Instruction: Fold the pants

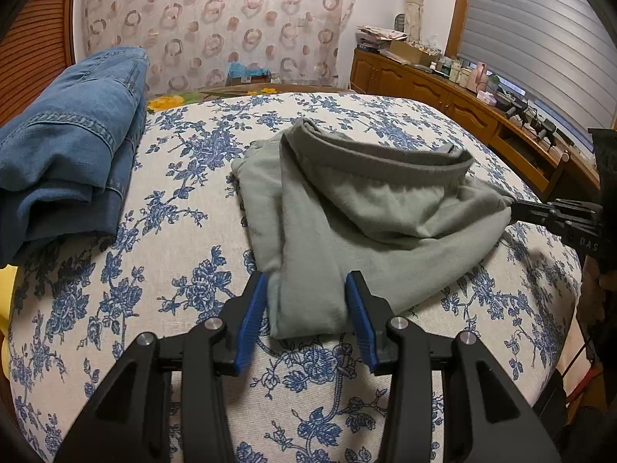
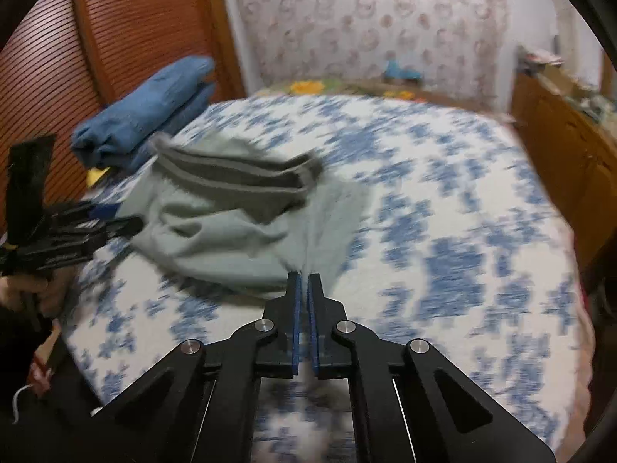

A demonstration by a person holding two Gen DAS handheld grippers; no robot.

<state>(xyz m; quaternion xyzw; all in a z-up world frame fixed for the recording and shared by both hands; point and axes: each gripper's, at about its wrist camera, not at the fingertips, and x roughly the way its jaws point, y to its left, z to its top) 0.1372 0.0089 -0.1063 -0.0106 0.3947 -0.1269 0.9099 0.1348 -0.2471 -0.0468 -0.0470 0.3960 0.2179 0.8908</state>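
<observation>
Grey-green pants [image 1: 366, 208] lie partly folded on the flowered bedspread [image 1: 185, 281], with the darker waistband [image 1: 385, 162] standing up at the far side. My left gripper [image 1: 306, 279] grips the thick folded end nearest me, one blue pad on each side of the cloth. My right gripper [image 2: 304, 276] is shut on a corner of the pants [image 2: 216, 231], and the cloth is pulled to a point at its tips. In the left wrist view that right gripper [image 1: 515, 204] comes in from the right edge. In the blurred right wrist view the left gripper [image 2: 129, 218] is at the pants' left side.
Folded blue jeans [image 1: 69, 135] are stacked at the bed's far left, beside a slatted wooden headboard [image 2: 58, 58]. A wooden sideboard [image 1: 443, 92] crowded with small items runs along the right wall. A patterned curtain [image 1: 216, 19] hangs behind the bed.
</observation>
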